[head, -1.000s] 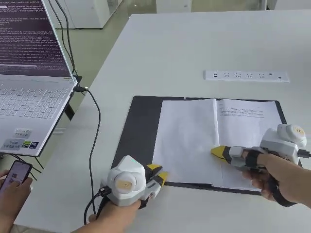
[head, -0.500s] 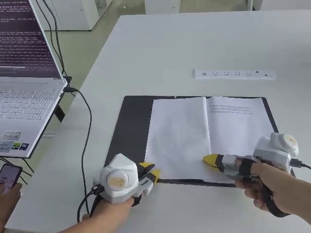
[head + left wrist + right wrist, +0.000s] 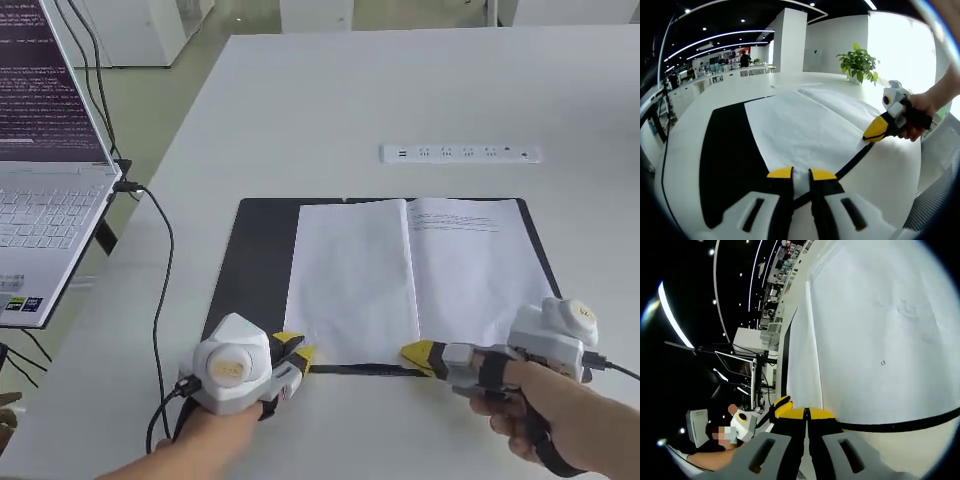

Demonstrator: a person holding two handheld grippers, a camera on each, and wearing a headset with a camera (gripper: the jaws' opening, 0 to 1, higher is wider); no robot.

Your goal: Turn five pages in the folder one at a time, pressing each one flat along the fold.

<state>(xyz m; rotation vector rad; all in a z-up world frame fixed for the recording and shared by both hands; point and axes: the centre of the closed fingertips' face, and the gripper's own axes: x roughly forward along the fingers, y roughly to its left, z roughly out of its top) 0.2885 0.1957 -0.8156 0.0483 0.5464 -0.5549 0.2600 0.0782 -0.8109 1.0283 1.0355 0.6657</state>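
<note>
I held my left gripper [image 3: 292, 350] at the near left corner of the folder's [image 3: 255, 260] left page [image 3: 350, 280]. Its jaws were a little apart and the page corner lay in the gap. I couldn't tell whether they touched it. My right gripper [image 3: 415, 354] was clenched on nothing, with its tip at the folder's near edge, at the end of the fold. The folder lay open and flat on the table [image 3: 400, 90], its right page [image 3: 470, 270] printed along the far end. A power strip [image 3: 460, 153] lay beyond the folder and a laptop [image 3: 40, 200] stood well to its left.
</note>
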